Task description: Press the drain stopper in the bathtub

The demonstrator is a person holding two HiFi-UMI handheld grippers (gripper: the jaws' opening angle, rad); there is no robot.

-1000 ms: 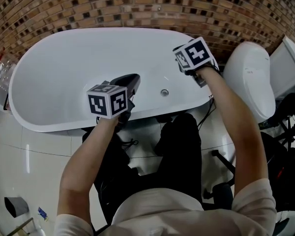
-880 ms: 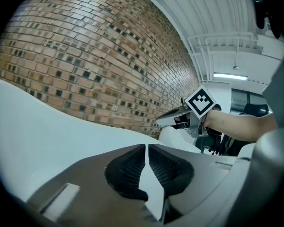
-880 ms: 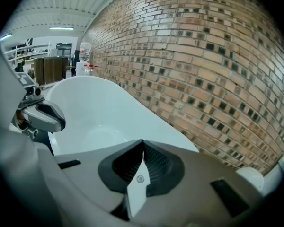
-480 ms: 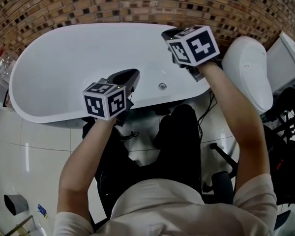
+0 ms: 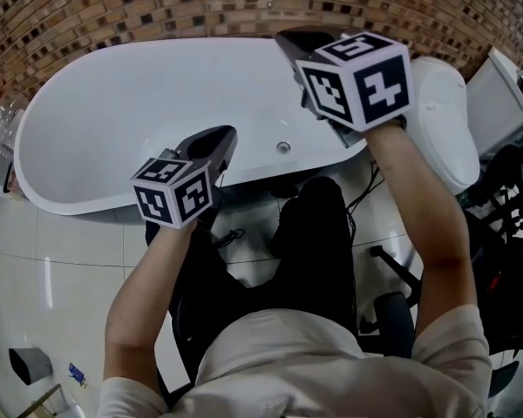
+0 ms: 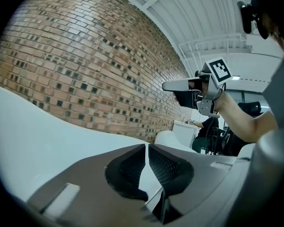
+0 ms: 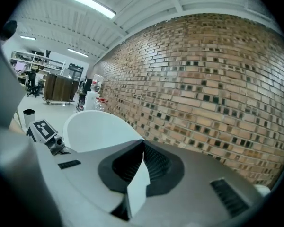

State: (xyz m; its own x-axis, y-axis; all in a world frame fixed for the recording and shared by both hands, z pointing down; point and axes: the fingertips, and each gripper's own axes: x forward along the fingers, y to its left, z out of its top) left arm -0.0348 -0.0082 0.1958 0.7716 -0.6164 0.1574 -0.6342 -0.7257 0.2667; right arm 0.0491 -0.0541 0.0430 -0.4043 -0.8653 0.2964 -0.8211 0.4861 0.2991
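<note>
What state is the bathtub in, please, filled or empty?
Empty: in the head view the bathtub shows a bare white floor, its drain stopper uncovered, with no water visible.

White oval bathtub (image 5: pixel 113 120) — small drain stopper (image 5: pixel 283 147), inside

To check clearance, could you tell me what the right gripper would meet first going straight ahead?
Likely the brick wall; the right gripper points above the bathtub, though depth is unclear.

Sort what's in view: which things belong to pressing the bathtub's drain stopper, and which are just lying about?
Job in hand: bathtub, drain stopper, left gripper, right gripper.
Just about: toilet, brick wall, floor cables.
</note>
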